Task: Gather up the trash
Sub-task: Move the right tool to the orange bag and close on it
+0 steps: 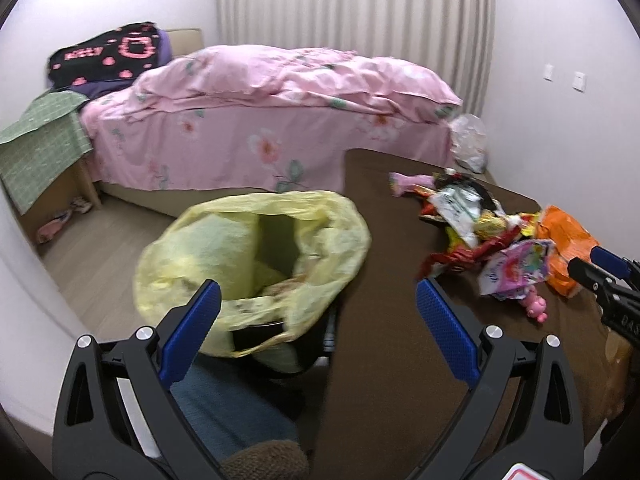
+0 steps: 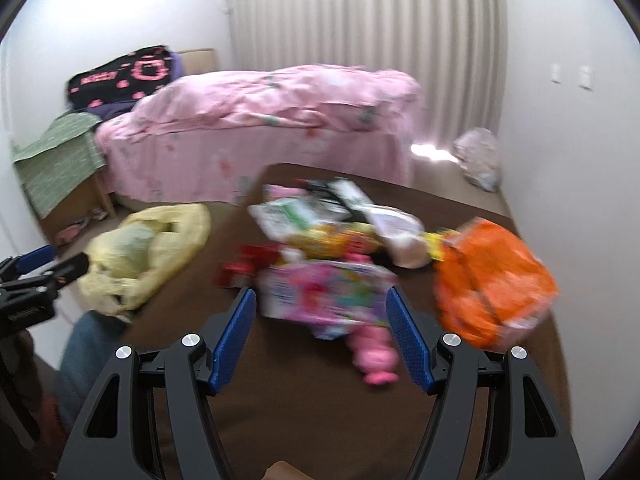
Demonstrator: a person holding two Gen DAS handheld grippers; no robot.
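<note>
Pale yellow bag (image 1: 256, 256), orange packet (image 2: 492, 284), pink multicoloured wrapper (image 2: 324, 292), pink toy (image 2: 376, 360), brown tablecloth (image 1: 384, 360), pink floral bedding (image 1: 256, 92), black blanket (image 1: 108, 54) patterned in pink, green checked cloth (image 1: 40, 136), blue finger pads (image 1: 448, 328) on black grippers.

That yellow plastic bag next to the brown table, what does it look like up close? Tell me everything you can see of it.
The thin pale yellow plastic bag is crinkled and slightly see-through. It lines a dark bin, with its rim folded loosely outward over the edge and its mouth wide open. Inside, the bottom looks dark, with a few scraps showing near the front. It stands on the floor against the left edge of the brown-covered table. Neither tool touches it; the open left tool hovers just before it.
</note>
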